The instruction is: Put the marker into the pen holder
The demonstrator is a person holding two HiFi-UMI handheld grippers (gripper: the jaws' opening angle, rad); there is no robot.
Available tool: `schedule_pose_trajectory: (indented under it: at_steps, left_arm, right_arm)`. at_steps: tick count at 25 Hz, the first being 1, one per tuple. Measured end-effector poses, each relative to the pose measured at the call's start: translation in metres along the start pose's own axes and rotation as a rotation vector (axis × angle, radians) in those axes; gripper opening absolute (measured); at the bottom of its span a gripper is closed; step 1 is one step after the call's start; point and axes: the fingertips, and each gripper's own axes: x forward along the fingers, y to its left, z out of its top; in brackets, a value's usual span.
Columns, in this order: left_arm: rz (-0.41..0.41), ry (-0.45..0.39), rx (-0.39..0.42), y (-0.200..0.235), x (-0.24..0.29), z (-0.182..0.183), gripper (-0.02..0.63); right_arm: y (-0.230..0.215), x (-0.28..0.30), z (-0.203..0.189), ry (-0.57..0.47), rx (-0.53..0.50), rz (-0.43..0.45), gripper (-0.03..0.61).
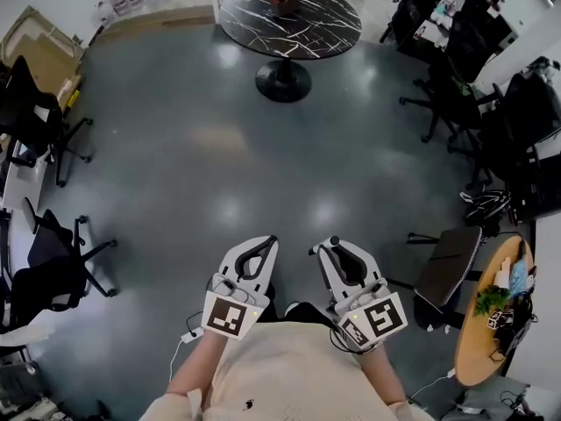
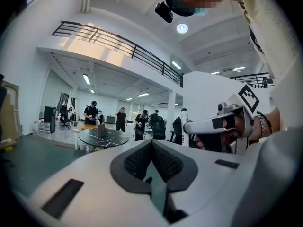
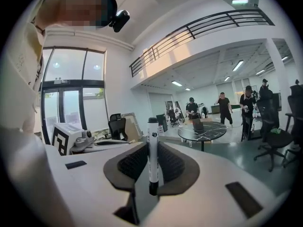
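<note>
A white marker with black ends (image 3: pixel 152 155) stands upright between the jaws of my right gripper (image 3: pixel 152 148), which is shut on it. My left gripper (image 2: pixel 152 144) is shut with nothing in it. In the head view both grippers, left gripper (image 1: pixel 270 240) and right gripper (image 1: pixel 323 245), are held side by side close to the person's body, above bare grey floor. The pen holder (image 1: pixel 282 3), a small dark box, sits on a round black marble table (image 1: pixel 302 26) far ahead. That table (image 3: pixel 210 131) and the pen holder (image 3: pixel 198 125) also show in the right gripper view.
Office chairs (image 1: pixel 44 130) stand at the left and more chairs (image 1: pixel 456 103) at the right. A wooden oval table (image 1: pixel 491 323) with a plant is near right. Several people (image 3: pixel 222 105) stand beyond the round table.
</note>
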Motion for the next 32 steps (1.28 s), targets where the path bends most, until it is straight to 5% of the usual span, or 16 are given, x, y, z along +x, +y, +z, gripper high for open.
schedule_pose_trajectory:
  at_steps: [11,25,29,32]
  left_arm:
    - [-0.047,-0.065,0.002,0.074,0.07,0.041,0.008]
    - [0.067,0.007,0.013,0.16,0.274,0.067,0.008]
    - [0.103,0.044,0.071,0.186,0.316,0.074,0.008]
    - [0.098,0.009,0.04,0.201,0.344,0.081,0.008]
  right_arm:
    - [-0.029,0.095,0.041,-0.011,-0.015,-0.014,0.083]
    - [-0.223,0.22,0.108,-0.047,-0.023,0.082,0.083]
    - [-0.26,0.25,0.125,-0.049,-0.03,0.099,0.083]
    - [-0.279,0.269,0.134,-0.038,-0.023,0.096,0.083]
